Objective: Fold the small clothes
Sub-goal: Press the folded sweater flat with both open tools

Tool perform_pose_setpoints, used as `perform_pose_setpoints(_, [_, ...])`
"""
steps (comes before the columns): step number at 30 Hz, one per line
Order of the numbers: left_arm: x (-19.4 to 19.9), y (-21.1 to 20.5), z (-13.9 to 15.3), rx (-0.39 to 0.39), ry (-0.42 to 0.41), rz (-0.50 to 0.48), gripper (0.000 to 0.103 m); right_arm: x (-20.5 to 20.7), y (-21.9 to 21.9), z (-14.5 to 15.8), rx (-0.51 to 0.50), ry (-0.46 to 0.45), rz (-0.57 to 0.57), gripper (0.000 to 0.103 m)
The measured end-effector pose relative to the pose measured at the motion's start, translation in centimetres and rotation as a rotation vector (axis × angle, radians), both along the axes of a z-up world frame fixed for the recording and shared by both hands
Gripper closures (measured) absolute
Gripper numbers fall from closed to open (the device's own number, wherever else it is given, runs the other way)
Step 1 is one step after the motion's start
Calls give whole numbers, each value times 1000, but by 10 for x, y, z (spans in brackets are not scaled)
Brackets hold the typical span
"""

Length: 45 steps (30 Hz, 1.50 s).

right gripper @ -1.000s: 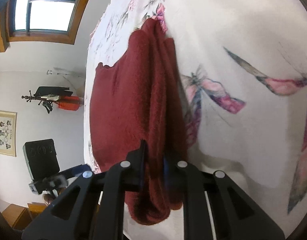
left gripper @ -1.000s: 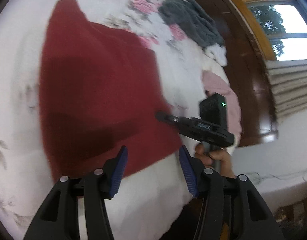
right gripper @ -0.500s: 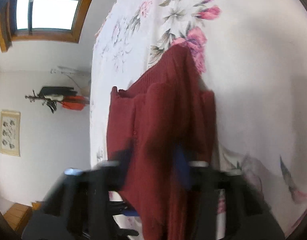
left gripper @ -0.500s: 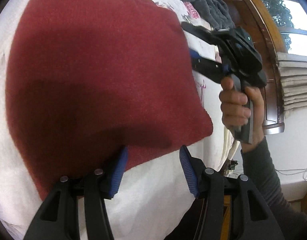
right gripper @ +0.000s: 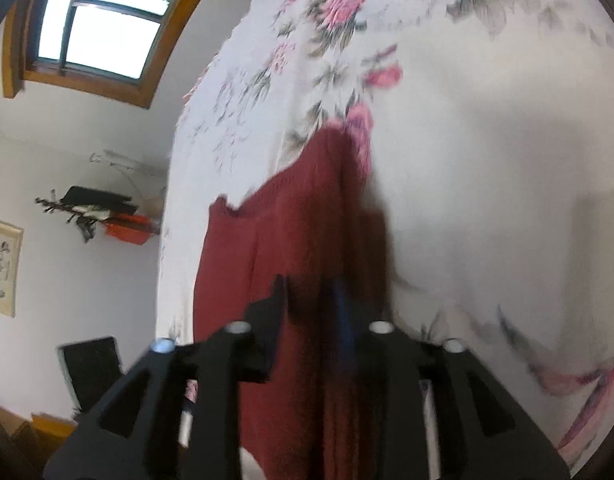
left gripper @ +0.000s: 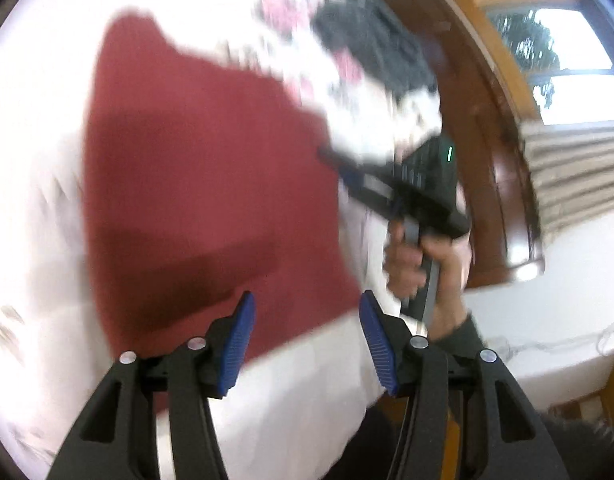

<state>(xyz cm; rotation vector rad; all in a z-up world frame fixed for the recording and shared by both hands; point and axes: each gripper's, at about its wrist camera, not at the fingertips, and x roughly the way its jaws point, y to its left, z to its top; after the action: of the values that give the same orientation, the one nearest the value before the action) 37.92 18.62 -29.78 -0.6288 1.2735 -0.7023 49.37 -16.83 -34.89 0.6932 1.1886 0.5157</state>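
Garment [left gripper: 211,184], a dark red knit, lies spread on the bed [left gripper: 299,408], straight ahead of the left tongs [left gripper: 305,338] and just beyond their blue pads [left gripper: 237,340]. Those tongs are spread wide and pinch nothing; the near hem of the red cloth runs across the gap between the pads, rising toward the right, so the hem sits almost in their mouth. The right tongs [right gripper: 311,308] are at the garment's right edge as the left camera sees it, held by a hand [left gripper: 423,264] beside the bed's side. In the right wrist view the red cloth fills the space between the two arms of these tongs and runs away from them as a long strip toward the floral print, so its long axis lies along the tongs' own line of sight. The fingers look part closed around a doubled fold of cloth, but blur hides the contact, and I cannot tell whether they truly pinch it. A grey garment [left gripper: 371,36] lies well beyond the red one, far from both tongs. My reading is that the coming move turns on that near hem: the left tongs are the closer pair to it and face it squarely, so a short push forward should take it, while the right pair manages the side edge.
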Motion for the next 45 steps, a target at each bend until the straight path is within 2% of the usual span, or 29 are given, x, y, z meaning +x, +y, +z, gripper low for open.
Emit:
perform_pose_setpoints(3, [30,19,11,-24,-21,70,46,11,0,19,-56,-63,-39,69])
perform_pose_setpoints(5, [50,26,12,-15,-32,85,45,15,10,26,-51,-80,6,69])
perform_pose_setpoints(8, [78,21,1,26,-16,75,45,20,29,18,-159,-57,72,69])
perform_pose_setpoints(10, [92,20,-14,59,12,50,45,28,36,8,-165,-30,113,75])
perform_pose_setpoints(11, [101,16,-27,96,37,49,45,32,38,1,-196,-16,120,91])
perform_pose_setpoints(12, [105,17,-38,117,57,48,45,36,36,-9,-249,4,114,95])
perform_pose_setpoints(14, [111,21,-57,126,83,58,48,43,29,-20,-239,37,89,96])
perform_pose_setpoints(15, [113,21,-59,137,86,64,48,45,28,-15,-264,21,86,95])
perform_pose_setpoints(17, [109,21,-49,155,72,73,48,36,29,5,-290,-36,88,92])
perform_pose_setpoints(18, [105,19,-39,133,54,73,48,24,27,21,-241,-74,95,92])
perform_pose_setpoints(20, [84,14,-15,30,-24,28,48,3,30,39,-163,-122,140,92])
perform_pose_setpoints(21, [76,11,-11,31,-43,10,48,-10,37,40,-147,-125,196,92])
perform_pose_setpoints(23, [58,6,-21,66,-29,-24,48,-25,51,17,-171,-67,292,91])
perform_pose_setpoints(24, [55,4,-32,108,-8,-31,50,-28,55,5,-221,-52,307,100])
perform_pose_setpoints(25, [52,3,-46,154,15,-29,53,-32,53,-6,-268,-52,302,103])
perform_pose_setpoints(26, [50,5,-53,155,26,-20,59,-33,47,-13,-274,-45,287,103])
perform_pose_setpoints(28, [47,10,-54,154,30,-1,61,-36,33,-8,-247,-21,221,103])
perform_pose_setpoints(29, [45,13,-45,140,30,23,58,-44,32,7,-248,-47,219,102])
perform_pose_setpoints(30, [42,16,-36,118,18,29,56,-54,32,18,-218,-67,225,96])
perform_pose_setpoints(32, [27,15,-19,70,-27,3,54,-75,32,34,-159,-94,256,96])
perform_pose_setpoints(33, [18,11,-16,74,-36,-11,53,-87,36,34,-165,-94,282,96])
perform_pose_setpoints(34, [12,9,-19,100,-34,-23,53,-96,38,27,-177,-79,298,96])
perform_pose_setpoints(36, [1,3,-41,206,-1,-41,55,-106,37,0,-215,-21,296,99])
perform_pose_setpoints(38, [-8,5,-59,202,39,-30,58,-106,28,-14,-196,11,256,99])
perform_pose_setpoints(40, [-16,6,-51,192,43,-21,55,-104,22,-4,-178,14,233,91])
perform_pose_setpoints(42, [-23,10,-35,147,23,-9,32,-99,7,12,-101,9,193,70])
perform_pose_setpoints(43, [-29,16,-27,118,6,4,26,-94,-6,18,-43,16,157,62])
perform_pose_setpoints(44, [-35,25,-20,108,-16,26,22,-87,-19,21,-7,24,113,47])
perform_pose_setpoints(45, [-40,35,-15,117,-32,54,21,-79,-31,22,25,35,72,39])
